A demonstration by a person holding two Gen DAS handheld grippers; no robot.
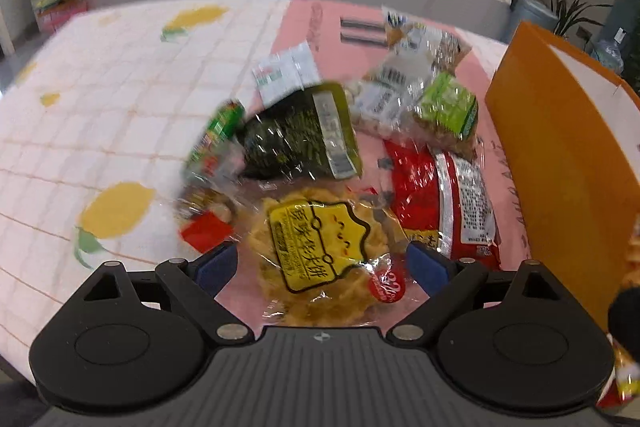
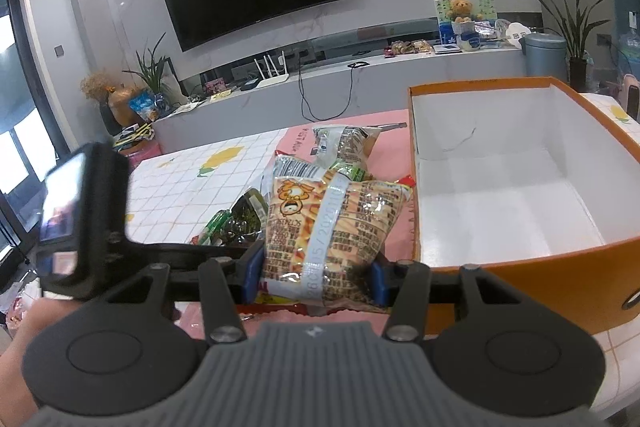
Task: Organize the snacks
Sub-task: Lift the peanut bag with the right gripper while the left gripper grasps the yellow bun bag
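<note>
Our right gripper [image 2: 316, 277] was clamped on an orange snack bag [image 2: 334, 227], its blue pads pressed into the bag's lower sides. The bag stood upright, long axis running up from the jaws, back panel toward the camera: a cartoon figure, dense small print we could not read, and a pale vertical seam stamped with a date beginning 2020. It was held up just left of the orange box [image 2: 520, 267], whose white inside lay open.

Our left gripper [image 1: 322, 267] stood wide, fingers either side of a clear-wrapped waffle cake [image 1: 320, 259] without pressing it. Its yellow label carried black Chinese characters running diagonally, and a red round sticker with white numerals sat at its lower right. The cake lay flat on the pink mat [image 1: 312, 27] at the near end of the snack pile. Behind it lay a dark green seaweed pack [image 1: 300, 135], tilted, and a red bag [image 1: 440, 195] with a white print panel, lengthwise beside the box wall.
</note>
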